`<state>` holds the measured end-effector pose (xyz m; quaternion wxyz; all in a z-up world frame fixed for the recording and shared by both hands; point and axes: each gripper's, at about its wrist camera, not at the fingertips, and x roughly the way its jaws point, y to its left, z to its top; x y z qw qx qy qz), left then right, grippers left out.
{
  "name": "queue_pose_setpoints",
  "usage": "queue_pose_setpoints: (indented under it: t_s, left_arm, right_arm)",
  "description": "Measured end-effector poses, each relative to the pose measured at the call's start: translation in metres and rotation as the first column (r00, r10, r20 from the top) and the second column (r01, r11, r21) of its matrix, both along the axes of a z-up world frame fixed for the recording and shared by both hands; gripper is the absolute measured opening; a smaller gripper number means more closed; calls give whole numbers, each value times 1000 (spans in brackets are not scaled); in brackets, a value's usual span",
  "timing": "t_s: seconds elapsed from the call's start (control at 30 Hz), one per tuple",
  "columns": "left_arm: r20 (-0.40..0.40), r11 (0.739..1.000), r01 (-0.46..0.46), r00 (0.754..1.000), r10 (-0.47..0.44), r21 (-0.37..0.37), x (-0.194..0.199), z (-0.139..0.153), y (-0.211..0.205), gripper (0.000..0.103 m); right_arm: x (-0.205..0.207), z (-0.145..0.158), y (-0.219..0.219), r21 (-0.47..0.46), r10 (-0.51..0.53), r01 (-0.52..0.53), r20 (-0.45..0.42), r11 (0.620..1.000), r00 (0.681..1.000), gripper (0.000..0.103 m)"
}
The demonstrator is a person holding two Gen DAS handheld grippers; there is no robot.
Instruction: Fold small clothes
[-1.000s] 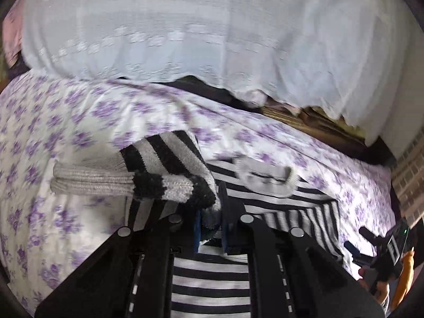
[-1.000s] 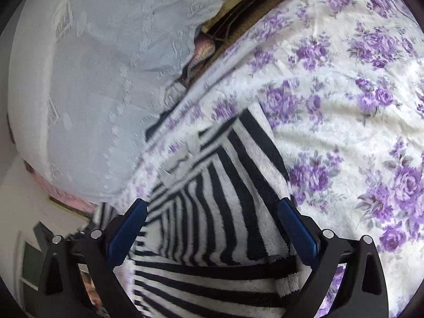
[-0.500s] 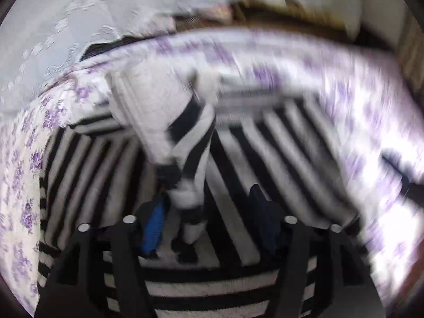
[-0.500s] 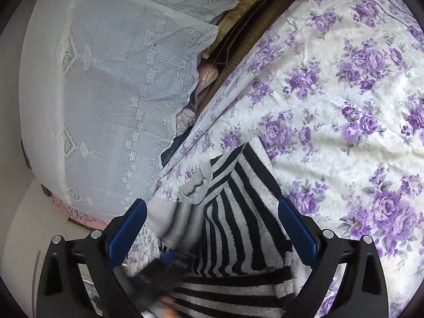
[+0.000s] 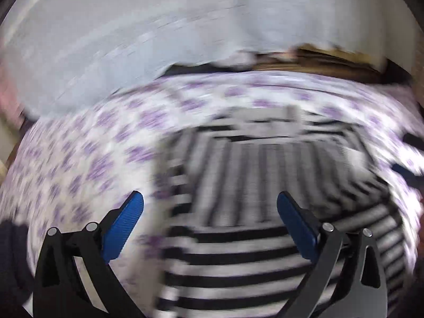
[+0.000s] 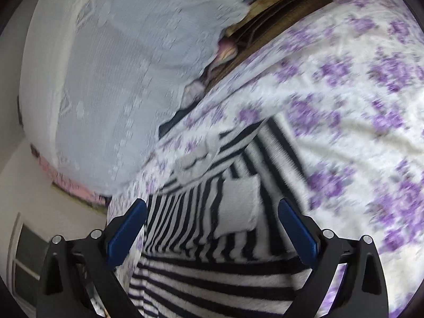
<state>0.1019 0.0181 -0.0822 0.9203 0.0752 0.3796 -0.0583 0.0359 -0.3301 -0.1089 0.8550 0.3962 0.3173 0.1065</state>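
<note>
One black-and-white striped garment (image 6: 212, 273), sleeve folded across its body, spread on the floral bed sheet (image 6: 344, 92) beneath both grippers. Left gripper (image 5: 209, 220) jaws opening, nothing between; right gripper (image 6: 212, 228) jaws spread, empty.

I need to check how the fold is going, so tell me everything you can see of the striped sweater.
The striped sweater is a small knit in black and white bands, fuzzy-looking, with plain grey ribbing at the collar and at a cuff. It lies flat on the purple-flowered bedsheet, collar toward the far side, a sleeve folded across the body so that its stripes cross the body's. Neither gripper touches it: the right gripper hangs over it with jaws wide apart, and the left gripper is opening, nothing between its pads.
</note>
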Motion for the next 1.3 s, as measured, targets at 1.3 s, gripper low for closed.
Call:
queue_pose_setpoints:
  t_s: [1.3]
  left_arm:
    - [-253, 931, -52, 967, -44, -361, 76, -77, 47, 98]
  right_arm:
    - [43, -8, 65, -3, 275, -275, 22, 961, 961, 100]
